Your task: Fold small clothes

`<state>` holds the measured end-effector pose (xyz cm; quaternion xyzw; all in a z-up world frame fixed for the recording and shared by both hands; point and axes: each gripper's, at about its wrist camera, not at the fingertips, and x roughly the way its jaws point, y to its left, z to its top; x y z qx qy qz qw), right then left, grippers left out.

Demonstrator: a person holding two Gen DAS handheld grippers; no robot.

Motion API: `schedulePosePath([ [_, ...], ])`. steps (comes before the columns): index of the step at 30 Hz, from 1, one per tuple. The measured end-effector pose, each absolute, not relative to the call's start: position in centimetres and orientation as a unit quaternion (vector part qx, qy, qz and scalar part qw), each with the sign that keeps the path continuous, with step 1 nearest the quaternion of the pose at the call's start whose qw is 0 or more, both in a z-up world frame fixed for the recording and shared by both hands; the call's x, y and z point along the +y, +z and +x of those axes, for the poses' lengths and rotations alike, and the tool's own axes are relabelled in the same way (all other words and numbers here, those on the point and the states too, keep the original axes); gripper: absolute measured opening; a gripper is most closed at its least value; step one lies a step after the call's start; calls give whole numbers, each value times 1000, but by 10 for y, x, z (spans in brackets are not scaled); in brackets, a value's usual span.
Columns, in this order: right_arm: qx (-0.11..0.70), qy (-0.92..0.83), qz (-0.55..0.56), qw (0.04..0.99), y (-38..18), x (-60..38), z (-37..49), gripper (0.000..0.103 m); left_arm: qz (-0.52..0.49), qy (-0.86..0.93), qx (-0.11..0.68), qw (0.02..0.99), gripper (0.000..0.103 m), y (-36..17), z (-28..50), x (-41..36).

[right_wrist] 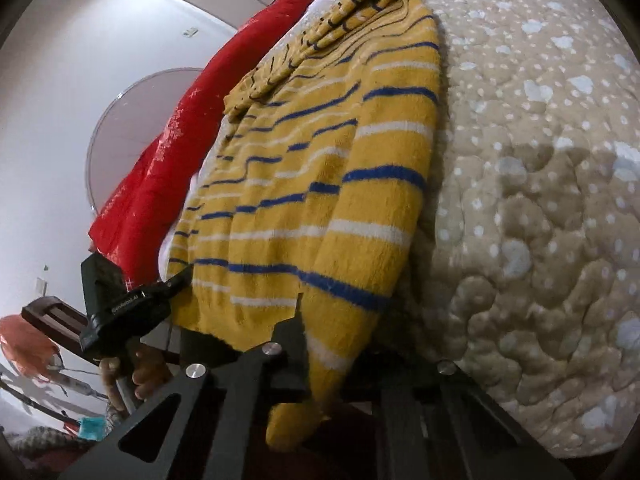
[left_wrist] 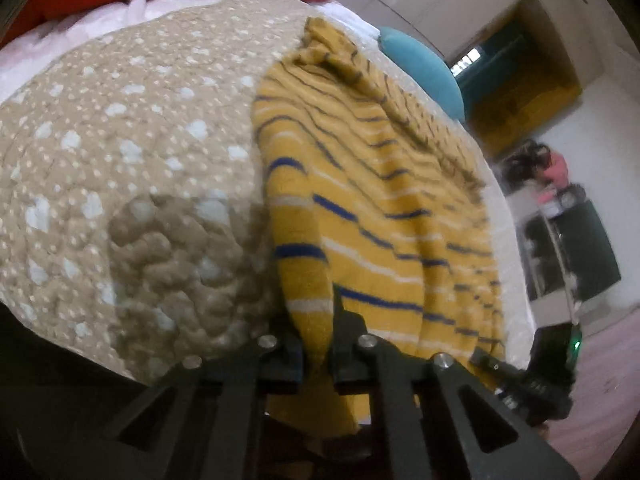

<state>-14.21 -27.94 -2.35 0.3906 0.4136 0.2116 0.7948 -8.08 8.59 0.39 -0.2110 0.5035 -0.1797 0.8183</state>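
Fuzzy striped sweater (left_wrist: 372,216) on puckered quilt (left_wrist: 120,160), left tool (left_wrist: 316,354) and right tool (right_wrist: 326,344) each clamped on hem.

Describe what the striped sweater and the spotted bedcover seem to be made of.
Striped sweater: probably a fuzzy knit, wool or acrylic; its surface looks brushed and matte, with soft-edged stripes. Spotted bedcover: apparently quilted cotton or polyester with padding; stitched puckers raise a matte, bumpy surface.
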Motion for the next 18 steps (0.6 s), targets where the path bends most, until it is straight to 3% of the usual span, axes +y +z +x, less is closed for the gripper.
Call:
schedulePosePath([
  [8,357,252,376,817,42,-295,-182,7,-160,-205,434,862,8,78,-132,89],
  [18,370,262,377,808,35,-293,-198,7,-175,-188,461,850,8,61,-124,101],
])
